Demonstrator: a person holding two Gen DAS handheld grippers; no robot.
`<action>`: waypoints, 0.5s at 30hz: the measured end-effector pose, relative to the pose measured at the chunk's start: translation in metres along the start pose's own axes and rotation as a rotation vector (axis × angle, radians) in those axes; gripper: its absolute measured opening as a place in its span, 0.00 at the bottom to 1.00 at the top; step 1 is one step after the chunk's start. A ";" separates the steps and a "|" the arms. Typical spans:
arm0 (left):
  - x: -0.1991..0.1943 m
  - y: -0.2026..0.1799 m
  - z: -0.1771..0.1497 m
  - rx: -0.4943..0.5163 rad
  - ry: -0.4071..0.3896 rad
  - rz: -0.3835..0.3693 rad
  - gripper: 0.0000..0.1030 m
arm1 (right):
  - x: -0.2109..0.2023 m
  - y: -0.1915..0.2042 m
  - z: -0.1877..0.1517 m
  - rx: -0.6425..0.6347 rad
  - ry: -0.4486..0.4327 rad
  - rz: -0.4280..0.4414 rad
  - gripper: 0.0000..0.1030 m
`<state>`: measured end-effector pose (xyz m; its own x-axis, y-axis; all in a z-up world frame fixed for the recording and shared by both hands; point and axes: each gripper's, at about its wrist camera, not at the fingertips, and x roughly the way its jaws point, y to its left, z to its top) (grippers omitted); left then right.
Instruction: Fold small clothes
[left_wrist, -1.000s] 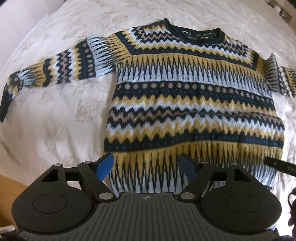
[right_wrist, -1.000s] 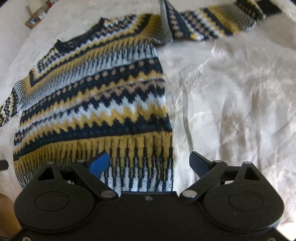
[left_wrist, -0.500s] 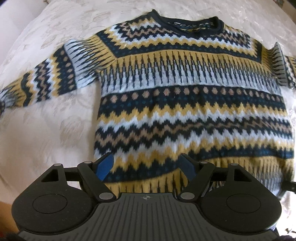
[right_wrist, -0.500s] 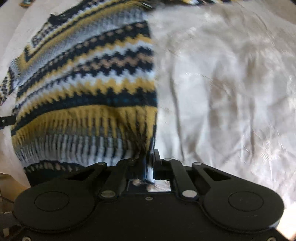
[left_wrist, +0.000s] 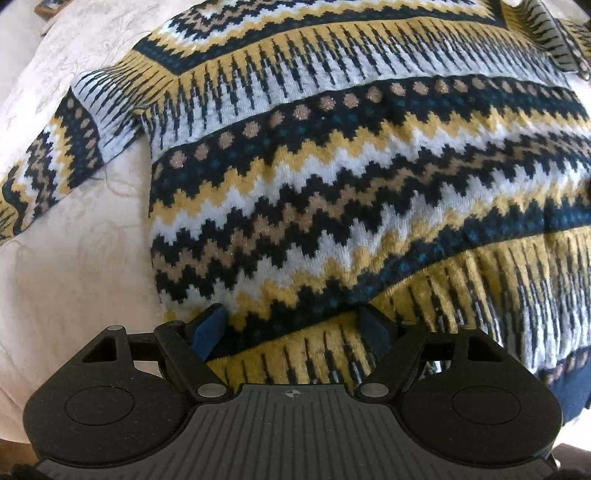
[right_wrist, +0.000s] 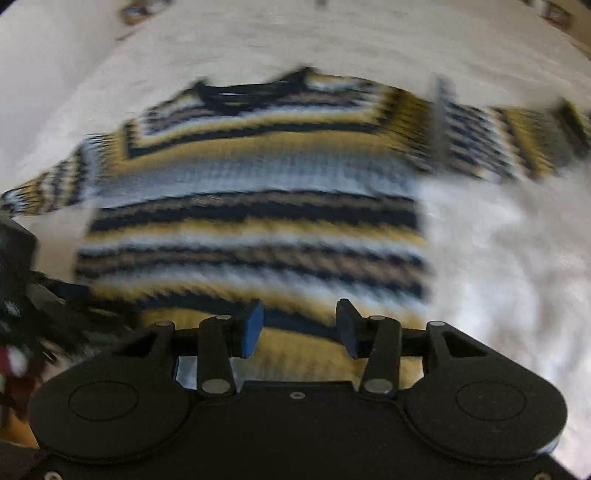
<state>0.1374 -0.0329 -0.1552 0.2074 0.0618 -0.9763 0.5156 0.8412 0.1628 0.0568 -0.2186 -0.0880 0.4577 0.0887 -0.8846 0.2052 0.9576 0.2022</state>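
Though blurred, sweater (right_wrist: 255, 221) collar right-view only.

The navy, mustard and white zigzag knitted sweater (left_wrist: 332, 177) looks thick, woolly and fuzzy, with faint glittery flecks in its tan dots. The cream bedspread (left_wrist: 74, 258) beneath is smooth cloth with a soft sheen and an embossed floral pattern. The left tongs (left_wrist: 293, 328) are matt black plastic with blue rubbery pads (left_wrist: 210, 328).
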 end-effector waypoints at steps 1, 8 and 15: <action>-0.001 0.002 0.000 -0.014 0.003 -0.010 0.75 | 0.009 0.008 0.005 -0.015 -0.004 0.020 0.52; -0.008 0.027 -0.003 -0.082 0.005 -0.064 0.75 | 0.091 0.023 0.015 0.033 0.125 0.000 0.51; -0.035 0.049 0.001 -0.105 -0.060 -0.085 0.74 | 0.080 0.026 0.016 0.052 0.115 0.009 0.52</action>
<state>0.1564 0.0058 -0.1130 0.2175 -0.0415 -0.9752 0.4442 0.8938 0.0610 0.1125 -0.1913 -0.1466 0.3580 0.1307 -0.9245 0.2478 0.9413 0.2290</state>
